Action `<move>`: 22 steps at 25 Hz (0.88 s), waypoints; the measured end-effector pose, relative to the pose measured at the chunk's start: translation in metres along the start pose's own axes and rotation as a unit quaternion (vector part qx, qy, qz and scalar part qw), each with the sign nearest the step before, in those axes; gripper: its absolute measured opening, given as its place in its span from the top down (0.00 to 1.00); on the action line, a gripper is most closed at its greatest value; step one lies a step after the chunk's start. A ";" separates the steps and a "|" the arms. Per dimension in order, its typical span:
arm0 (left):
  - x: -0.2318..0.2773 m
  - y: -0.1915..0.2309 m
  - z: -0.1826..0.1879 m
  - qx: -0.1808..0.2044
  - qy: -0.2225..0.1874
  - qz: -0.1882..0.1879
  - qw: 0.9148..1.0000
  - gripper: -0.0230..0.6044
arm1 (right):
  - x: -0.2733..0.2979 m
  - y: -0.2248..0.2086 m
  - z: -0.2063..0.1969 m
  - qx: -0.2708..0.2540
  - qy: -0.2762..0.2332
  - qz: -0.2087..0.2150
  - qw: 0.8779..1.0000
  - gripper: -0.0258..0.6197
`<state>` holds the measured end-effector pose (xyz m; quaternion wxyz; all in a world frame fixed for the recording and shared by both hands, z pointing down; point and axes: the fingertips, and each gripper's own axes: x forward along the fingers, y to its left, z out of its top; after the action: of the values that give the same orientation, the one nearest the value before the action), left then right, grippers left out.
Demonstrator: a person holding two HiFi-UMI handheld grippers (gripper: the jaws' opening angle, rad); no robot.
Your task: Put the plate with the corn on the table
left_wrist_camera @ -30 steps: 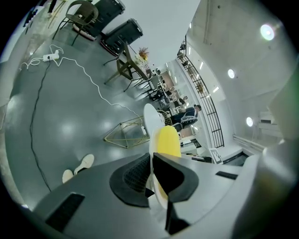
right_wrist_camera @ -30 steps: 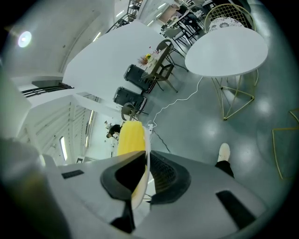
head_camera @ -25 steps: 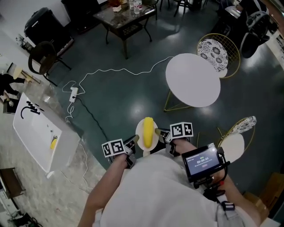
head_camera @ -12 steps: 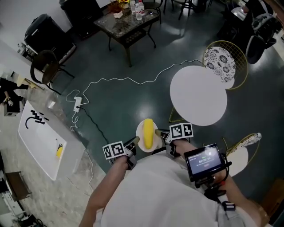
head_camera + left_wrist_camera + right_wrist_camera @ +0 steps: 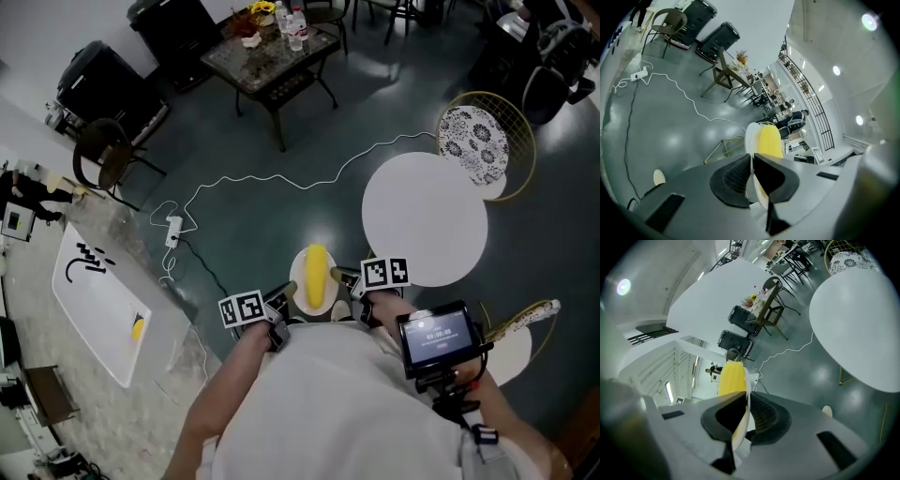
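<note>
A small white plate carrying one yellow cob of corn is held in the air just in front of the person's chest. It is above the dark floor, near the round white table but short of it.

Both grippers pinch the plate. The left gripper is clamped on its left rim and the right gripper on its right rim (each gripper view shows the thin edge sandwiched between closed black ribbed pads).

The step in hand looks like the carry, since the plate is not yet over the table. The next move probably calls for bringing it forward and to the right. It should stay level so the rounded cob does not roll, then be lowered flat onto the tabletop before either side lets go.

The plate appears smooth, thin and rigid, and the corn is cylindrical and bumpy. The tabletop is a plain, bare disc. The floor is glossy grey-teal, and a thin white cable snakes across it.
</note>
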<state>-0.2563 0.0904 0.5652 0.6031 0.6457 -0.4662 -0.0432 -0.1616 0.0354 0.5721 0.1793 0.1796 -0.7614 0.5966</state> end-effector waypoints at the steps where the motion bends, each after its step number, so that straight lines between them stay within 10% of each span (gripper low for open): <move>1: 0.004 -0.001 0.003 0.002 0.002 0.000 1.000 0.92 | -0.001 -0.002 0.004 0.001 -0.002 0.000 1.000 0.91; 22: 0.116 -0.017 0.119 0.057 0.146 -0.049 0.986 0.92 | 0.000 -0.043 0.126 0.092 -0.123 -0.067 0.986 0.91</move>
<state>-0.2558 -0.0761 0.5783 0.6237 0.7009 -0.3426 0.0485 -0.1478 -0.0964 0.5797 0.1062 0.3181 -0.7055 0.6243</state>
